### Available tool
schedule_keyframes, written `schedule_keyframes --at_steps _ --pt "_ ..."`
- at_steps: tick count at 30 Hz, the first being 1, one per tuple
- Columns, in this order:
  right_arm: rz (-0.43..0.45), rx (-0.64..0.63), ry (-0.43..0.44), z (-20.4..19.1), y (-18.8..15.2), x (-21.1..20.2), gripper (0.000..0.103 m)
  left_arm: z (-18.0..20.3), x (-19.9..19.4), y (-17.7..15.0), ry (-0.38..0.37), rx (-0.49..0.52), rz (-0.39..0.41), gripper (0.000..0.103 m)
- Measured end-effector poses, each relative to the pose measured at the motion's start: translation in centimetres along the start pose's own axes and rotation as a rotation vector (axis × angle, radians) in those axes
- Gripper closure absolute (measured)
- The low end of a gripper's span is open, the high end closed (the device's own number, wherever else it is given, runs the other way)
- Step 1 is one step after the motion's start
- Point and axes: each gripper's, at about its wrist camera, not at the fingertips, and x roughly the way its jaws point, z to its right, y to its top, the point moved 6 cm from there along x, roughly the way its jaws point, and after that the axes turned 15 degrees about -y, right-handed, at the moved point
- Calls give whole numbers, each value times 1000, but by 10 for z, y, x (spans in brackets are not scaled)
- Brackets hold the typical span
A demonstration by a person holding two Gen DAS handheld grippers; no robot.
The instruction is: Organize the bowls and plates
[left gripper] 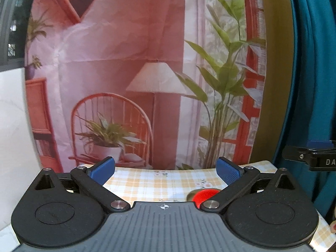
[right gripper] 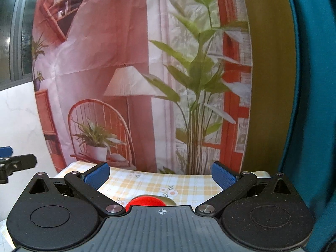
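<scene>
A red dish (left gripper: 203,196) lies on the checked tablecloth (left gripper: 151,180), with a beige dish edge (left gripper: 190,195) beside it; both are mostly hidden behind my left gripper's body. My left gripper (left gripper: 166,171) is open and empty, held above the table and pointing at the backdrop. In the right wrist view the red dish (right gripper: 146,201) and the beige rim (right gripper: 169,201) sit just below my right gripper (right gripper: 160,173), which is open and empty above the tablecloth (right gripper: 147,182). Each gripper shows at the other view's edge: the right one (left gripper: 315,157), the left one (right gripper: 12,163).
A printed backdrop (left gripper: 134,63) of a room with a lamp, chair and plants hangs behind the table. A teal curtain (left gripper: 310,63) hangs at the right. A white marble wall (left gripper: 12,126) stands at the left.
</scene>
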Motion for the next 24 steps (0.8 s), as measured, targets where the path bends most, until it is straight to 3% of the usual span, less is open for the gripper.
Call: schedule_keyframes --at_steps 7,24 --pt "7 5 -28 9 -1 -10 0 -2 -14 13 41 3 37 0" --pt "-4 9 -39 12 -4 -9 0 4 -12 11 109 67 40 0"
